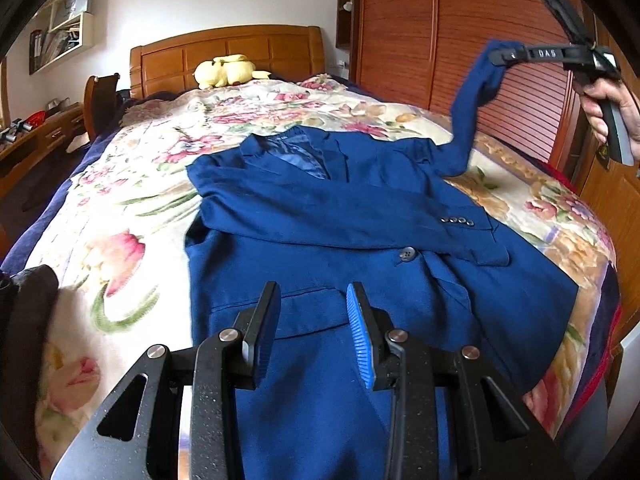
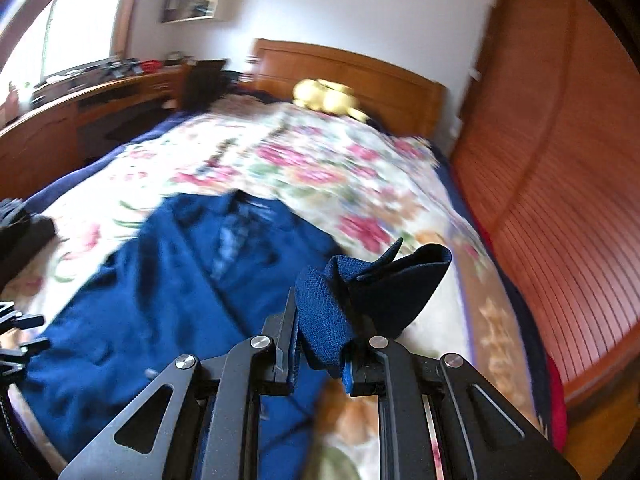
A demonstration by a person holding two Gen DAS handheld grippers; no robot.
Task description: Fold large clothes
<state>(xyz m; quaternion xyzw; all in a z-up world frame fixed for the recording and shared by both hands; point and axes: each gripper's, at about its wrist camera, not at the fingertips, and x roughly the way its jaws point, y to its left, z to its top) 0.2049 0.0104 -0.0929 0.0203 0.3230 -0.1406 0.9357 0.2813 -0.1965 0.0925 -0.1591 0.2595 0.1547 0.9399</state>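
Observation:
A blue suit jacket (image 1: 320,208) lies front-up on the floral bedspread (image 1: 120,208), collar toward the headboard. One sleeve is folded across its chest, cuff buttons (image 1: 458,222) showing. My left gripper (image 1: 313,286) hovers open over the jacket's lower front, nothing between its fingers. My right gripper (image 1: 496,56), held by a hand (image 1: 608,96), is high at the right and shut on the cuff of the other sleeve (image 1: 466,120), which hangs in a strip down to the shoulder. In the blurred right wrist view the cuff (image 2: 400,280) bunches between the jaws of the right gripper (image 2: 324,320), above the jacket (image 2: 160,280).
A yellow plush toy (image 1: 226,70) rests by the wooden headboard (image 1: 228,46). A wooden slatted wardrobe (image 1: 440,20) runs close along the bed's right side. A desk (image 1: 40,136) and chair stand at the left. A dark object (image 1: 28,300) sits on the bed's near left edge.

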